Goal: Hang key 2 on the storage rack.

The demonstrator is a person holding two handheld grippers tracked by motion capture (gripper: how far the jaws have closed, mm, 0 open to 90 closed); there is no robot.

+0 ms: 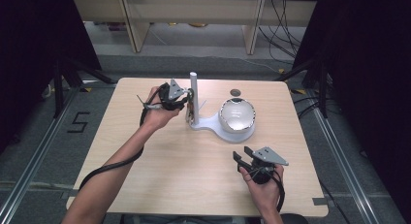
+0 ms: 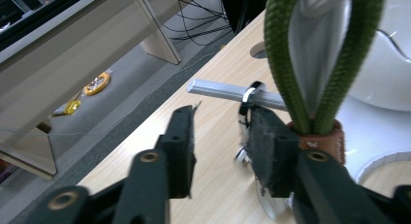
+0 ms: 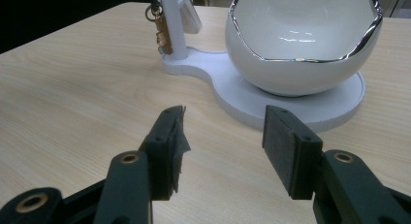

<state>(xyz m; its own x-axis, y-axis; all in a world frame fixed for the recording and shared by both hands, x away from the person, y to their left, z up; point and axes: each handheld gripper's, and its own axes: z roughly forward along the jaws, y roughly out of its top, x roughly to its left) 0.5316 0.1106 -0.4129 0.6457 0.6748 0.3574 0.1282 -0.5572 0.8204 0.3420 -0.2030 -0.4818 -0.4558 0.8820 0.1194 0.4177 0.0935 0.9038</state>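
Your left gripper [image 1: 186, 99] stands at the white post [image 1: 194, 95] of the stand [image 1: 213, 126], toward the far edge of the table [image 1: 160, 185], left of its middle. In the left gripper view the jaws are parted with nothing between the pads, and the keyring [image 2: 310, 73], a green cord loop in a brown leather collar with metal rings below, hangs touching the outer side of the jaw at the right of that view. The loop rides on a slim metal peg [image 2: 228, 91] that juts sideways from the post; its long axis hangs downward from that peg. The governing relation: the keyring lies beside the jaws, not between them, so the gripper must shift toward it before any closing would catch it. I judge the grasp not yet made.

Your right gripper [image 1: 249, 158] rests over the near right part of the table, jaws wide and empty, well apart from the stand. Its view looks across bare tabletop to the white bowl [image 3: 300, 44] on the stand's round base, with the keyring's brown collar and rings just beside the post. The left gripper is plainly the nearer.

Room: the bowl sits close on the right of the post, the far edge lies just beyond. Open tabletop lies to the left and toward you; withdraw that way.
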